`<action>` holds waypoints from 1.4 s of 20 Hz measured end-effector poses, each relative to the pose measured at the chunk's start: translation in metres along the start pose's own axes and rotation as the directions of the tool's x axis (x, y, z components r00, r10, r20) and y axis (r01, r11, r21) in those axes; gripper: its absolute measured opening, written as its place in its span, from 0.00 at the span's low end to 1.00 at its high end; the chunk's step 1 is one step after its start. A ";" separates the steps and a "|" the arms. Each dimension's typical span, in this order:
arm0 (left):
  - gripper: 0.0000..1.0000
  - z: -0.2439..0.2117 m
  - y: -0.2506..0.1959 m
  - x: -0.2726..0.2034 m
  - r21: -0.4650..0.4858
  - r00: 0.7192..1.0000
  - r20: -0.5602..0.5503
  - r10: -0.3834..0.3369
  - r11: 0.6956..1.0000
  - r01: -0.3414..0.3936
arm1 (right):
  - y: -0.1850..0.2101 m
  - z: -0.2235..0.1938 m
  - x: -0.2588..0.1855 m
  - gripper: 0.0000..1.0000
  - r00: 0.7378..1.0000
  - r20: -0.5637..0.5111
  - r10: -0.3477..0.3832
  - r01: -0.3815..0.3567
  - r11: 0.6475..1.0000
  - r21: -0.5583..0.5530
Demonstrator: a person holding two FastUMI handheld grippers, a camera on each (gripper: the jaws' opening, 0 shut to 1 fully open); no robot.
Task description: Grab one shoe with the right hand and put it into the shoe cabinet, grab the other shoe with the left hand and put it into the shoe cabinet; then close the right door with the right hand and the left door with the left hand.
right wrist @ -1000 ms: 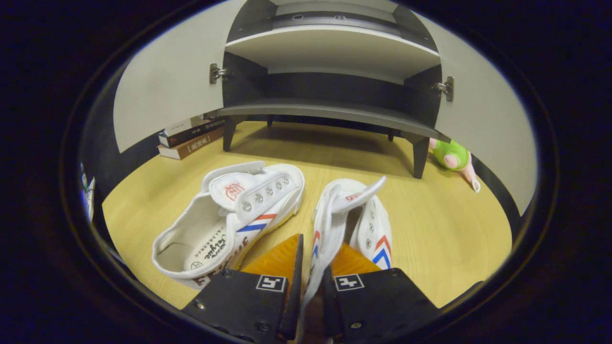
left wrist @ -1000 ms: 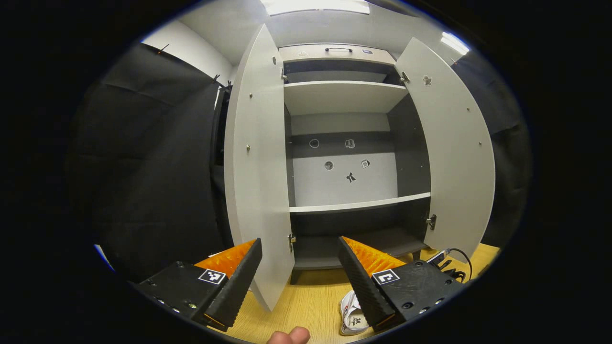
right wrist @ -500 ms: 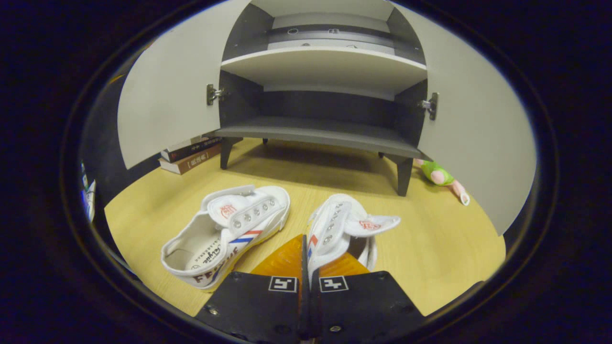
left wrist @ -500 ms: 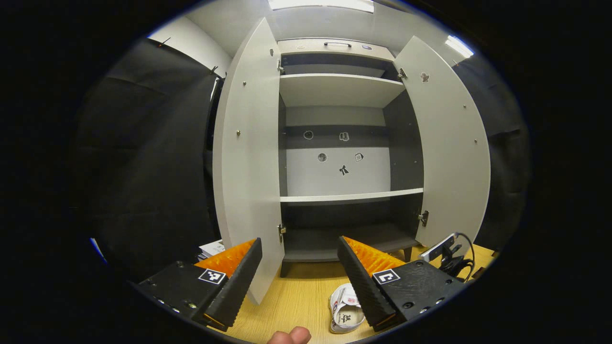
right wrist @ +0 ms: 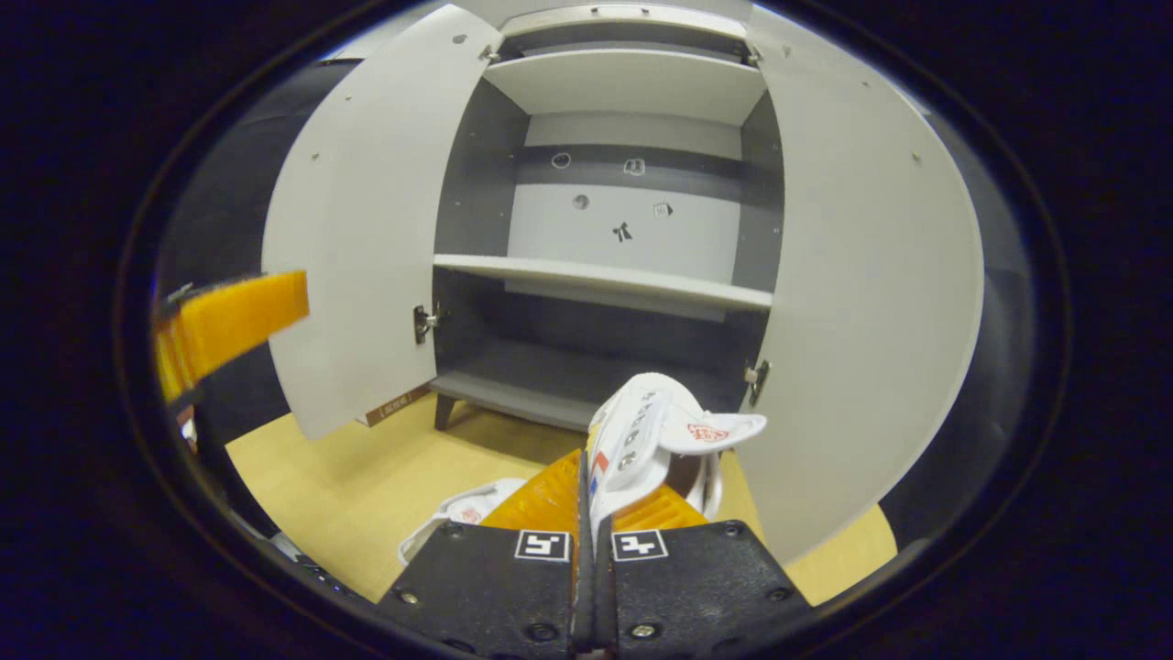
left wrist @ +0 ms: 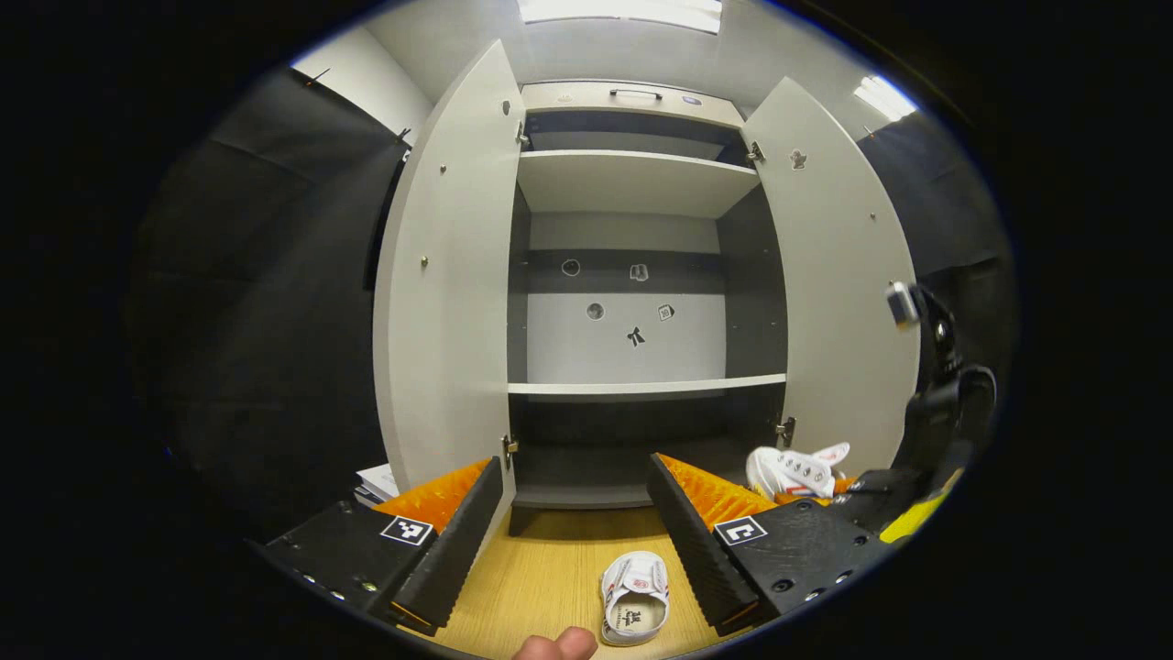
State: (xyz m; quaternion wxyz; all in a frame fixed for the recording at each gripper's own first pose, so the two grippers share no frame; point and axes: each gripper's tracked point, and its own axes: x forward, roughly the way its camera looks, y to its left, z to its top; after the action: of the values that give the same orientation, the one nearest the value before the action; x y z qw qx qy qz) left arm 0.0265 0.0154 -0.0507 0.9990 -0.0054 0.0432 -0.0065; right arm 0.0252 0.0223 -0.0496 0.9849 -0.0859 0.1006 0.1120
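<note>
In the left gripper view, the left claw (left wrist: 575, 541) stands wide with nothing between its fingers, facing the open shoe cabinet (left wrist: 641, 183), whose left door (left wrist: 444, 302) and right door (left wrist: 838, 312) are both swung out. One shoe (left wrist: 634, 598) lies on the table (left wrist: 550, 587) just below that claw, opening upward, while the other shoe (left wrist: 795, 469) hangs off the table at the right, carried by the right claw (left wrist: 825, 486) in front of the right door's lower edge. In the right gripper view, the right claw (right wrist: 591, 513) is pinched nearly closed on the side wall of the held shoe (right wrist: 655, 431), which is raised in front of the cabinet's bottom shelf (right wrist: 541, 385); the shoe on the table (right wrist: 463, 513) peeks out beside the fingers. The step in hand looks like the first placement: carrying the right-hand shoe to the cabinet. The next move calls for pushing forward between the doors, setting the shoe down on a shelf, keeping clear of the right door's edge, then releasing.
</note>
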 end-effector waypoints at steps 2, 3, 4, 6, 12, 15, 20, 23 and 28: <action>0.95 0.003 -0.002 -0.003 0.002 1.000 0.008 -0.007 1.000 0.007 | 0.003 0.018 0.004 0.04 1.000 0.026 0.010 -0.010 1.000 0.023; 0.95 0.004 -0.002 -0.004 0.007 1.000 0.012 -0.007 1.000 0.007 | 0.005 0.025 0.006 0.04 0.999 0.034 0.014 -0.015 0.999 0.037; 0.95 0.004 -0.002 -0.006 0.011 1.000 0.014 -0.009 1.000 0.009 | 0.005 0.032 0.009 0.04 0.999 0.044 0.018 -0.020 0.999 0.048; 0.95 0.005 0.000 -0.009 0.017 1.000 0.018 -0.013 1.000 0.012 | 0.003 0.049 0.017 0.04 0.998 0.065 0.019 -0.023 0.998 0.052; 0.95 0.002 0.003 -0.014 0.010 1.000 0.013 -0.019 1.000 0.019 | -0.012 0.084 0.048 0.04 0.999 0.053 0.014 -0.015 1.000 0.016; 0.96 0.000 0.002 -0.013 0.007 1.000 0.008 -0.029 1.000 0.029 | -0.018 0.089 0.070 0.04 1.000 -0.010 -0.003 0.003 1.000 0.002; 0.96 -0.010 0.008 -0.008 -0.015 1.000 -0.020 -0.022 1.000 0.022 | -0.039 0.091 0.092 0.04 0.992 -0.116 -0.055 0.049 0.997 -0.052; 0.95 -0.012 0.017 -0.003 -0.014 1.000 -0.031 0.000 1.000 -0.001 | -0.045 0.089 0.104 0.04 0.982 -0.176 -0.065 0.059 0.998 -0.037; 0.95 -0.016 0.031 0.003 -0.005 0.998 -0.047 0.029 1.000 -0.029 | -0.050 0.072 0.119 0.04 0.938 -0.339 -0.066 0.052 0.997 -0.051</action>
State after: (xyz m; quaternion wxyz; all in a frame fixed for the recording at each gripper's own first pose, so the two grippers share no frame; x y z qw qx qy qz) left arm 0.0286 0.0460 -0.0672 0.9977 -0.0073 0.0667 0.0081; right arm 0.1638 0.0126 0.0011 0.9535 -0.1274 0.2646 0.0680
